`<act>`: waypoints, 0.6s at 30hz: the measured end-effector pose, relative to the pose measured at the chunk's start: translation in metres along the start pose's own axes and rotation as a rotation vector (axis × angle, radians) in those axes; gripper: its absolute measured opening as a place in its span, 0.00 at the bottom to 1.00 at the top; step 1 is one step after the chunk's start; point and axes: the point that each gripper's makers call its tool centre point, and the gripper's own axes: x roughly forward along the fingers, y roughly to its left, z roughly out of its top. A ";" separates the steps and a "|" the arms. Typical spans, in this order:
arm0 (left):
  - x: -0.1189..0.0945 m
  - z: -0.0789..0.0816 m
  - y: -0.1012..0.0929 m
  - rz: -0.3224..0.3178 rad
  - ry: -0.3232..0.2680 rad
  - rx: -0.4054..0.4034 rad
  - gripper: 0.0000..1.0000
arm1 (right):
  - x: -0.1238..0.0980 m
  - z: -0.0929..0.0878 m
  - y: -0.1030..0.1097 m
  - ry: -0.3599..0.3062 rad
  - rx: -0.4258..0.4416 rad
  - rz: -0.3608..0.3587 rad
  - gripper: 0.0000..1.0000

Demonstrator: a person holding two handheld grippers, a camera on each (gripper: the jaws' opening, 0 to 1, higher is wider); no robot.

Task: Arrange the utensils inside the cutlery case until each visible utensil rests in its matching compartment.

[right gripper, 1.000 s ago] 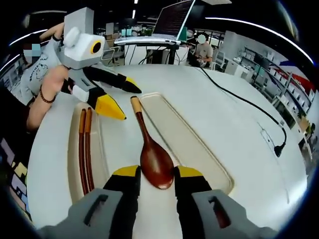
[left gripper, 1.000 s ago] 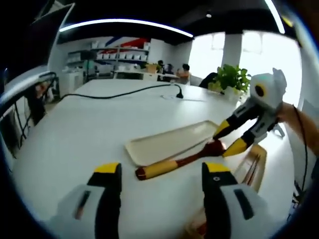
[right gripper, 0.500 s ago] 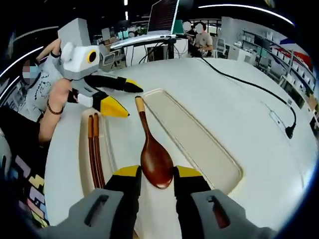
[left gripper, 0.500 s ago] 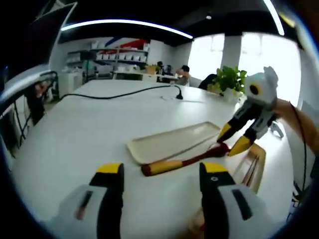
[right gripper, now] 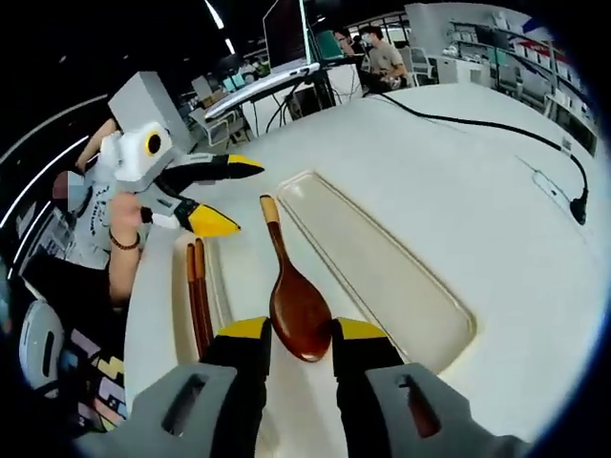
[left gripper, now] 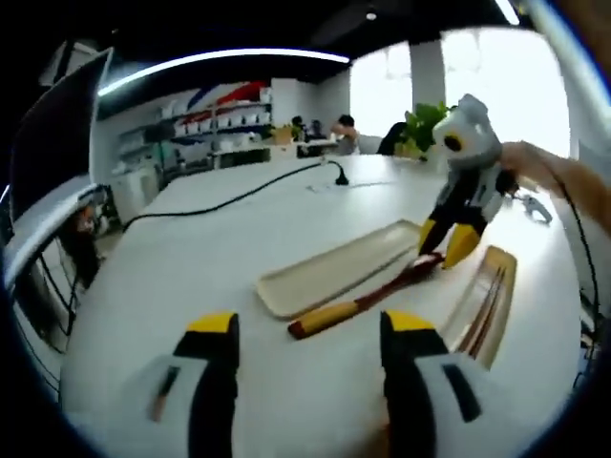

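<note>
While my right gripper (right gripper: 294, 336) keeps pinching the dark wooden spoon (right gripper: 292, 295) beside the cream tray (right gripper: 434, 315), my open, empty left gripper (left gripper: 307, 334) has backed off.

**Hidden, cropped, indistinct**

- Spoon (right gripper: 297, 307): near edge of bowl tucked behind yellow jaw tips of right gripper (right gripper: 298, 336) in right gripper view; actual pinch there not resolvable. In left gripper view, bowel end of spoon (left gripper: 363, 301) masked by that gripper's jaws.
- Chopsticks (right gripper: 198, 303): near ends concealed behind left jaw in right gripper view; blurred to brown streaks (left gripper: 488, 303) in left gripper view.
- Narrow tray (right gripper: 179, 315): near end lost behind same jaw.
- Left gripper (left gripper: 307, 329): body cropped by lower edge.
- Background shelves (left gripper: 205, 129): contents too small to identify.
</note>
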 end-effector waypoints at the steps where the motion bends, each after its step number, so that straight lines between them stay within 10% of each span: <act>1: 0.000 0.003 -0.006 -0.030 0.011 0.055 0.57 | 0.000 0.002 -0.003 0.004 0.009 0.006 0.25; 18: 0.047 0.011 -0.058 -0.362 0.286 0.600 0.40 | -0.002 -0.001 0.000 -0.008 0.111 0.093 0.25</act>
